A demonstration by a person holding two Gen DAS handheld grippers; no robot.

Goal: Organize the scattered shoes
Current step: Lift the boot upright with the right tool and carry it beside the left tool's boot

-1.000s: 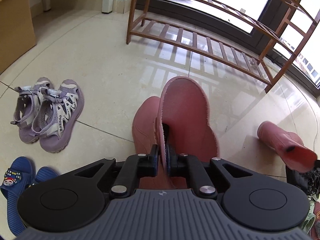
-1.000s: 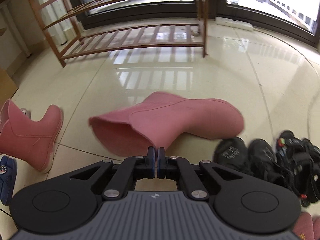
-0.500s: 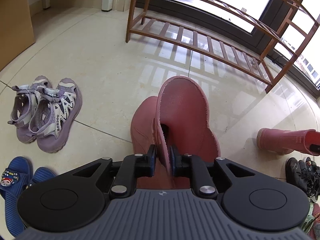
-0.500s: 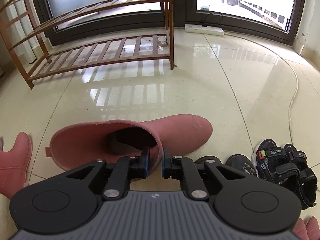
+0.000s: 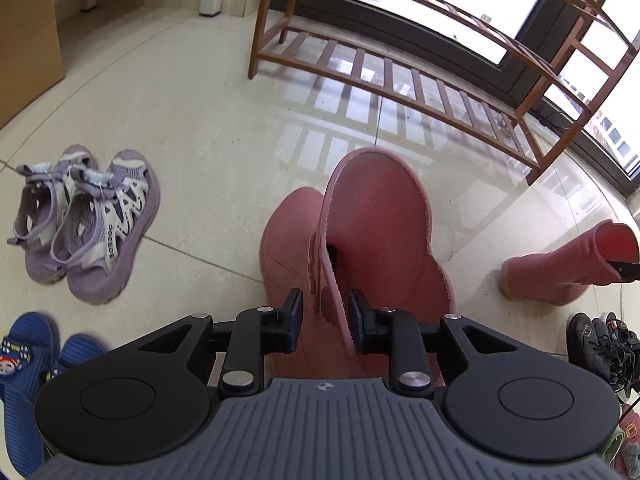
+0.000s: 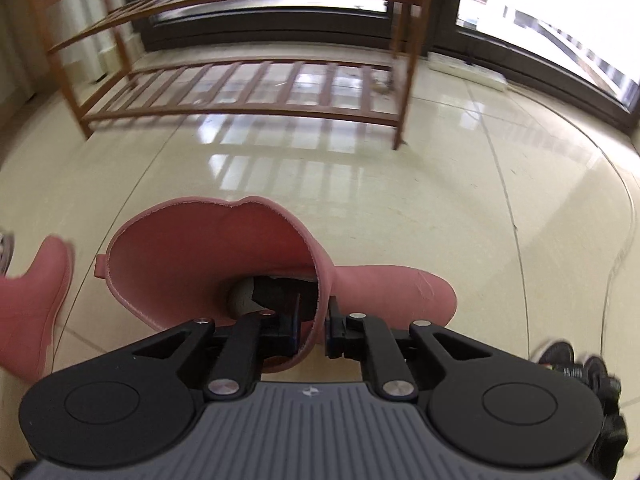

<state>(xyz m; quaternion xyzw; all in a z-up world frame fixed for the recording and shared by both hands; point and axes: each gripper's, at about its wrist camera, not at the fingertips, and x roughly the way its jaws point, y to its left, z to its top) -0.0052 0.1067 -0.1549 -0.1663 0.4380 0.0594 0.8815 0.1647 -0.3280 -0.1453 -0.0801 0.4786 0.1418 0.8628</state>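
Observation:
A pink rubber boot (image 5: 380,232) stands upright on the tiled floor. My left gripper (image 5: 325,320) is open, its pads either side of the boot's rim without pressing on it. My right gripper (image 6: 313,322) is shut on the rim of the second pink boot (image 6: 200,264), one finger inside the shaft. That boot lies toe-away on the floor and shows in the left wrist view as the second boot (image 5: 560,272) at the right. The upright boot (image 6: 32,304) appears at the left edge of the blurred right wrist view.
A wooden slatted shoe rack (image 5: 400,84) stands by the window, also seen as the rack (image 6: 240,100). Purple sandals (image 5: 92,224) and blue slippers (image 5: 24,360) lie left. Black shoes (image 5: 600,348) sit right. A cardboard box (image 5: 24,40) is far left.
My left jaws have parted off the upright boot's rim. My right gripper came down onto the lying boot, slipped a finger inside its shaft and shut on the rim, and the view has swung.

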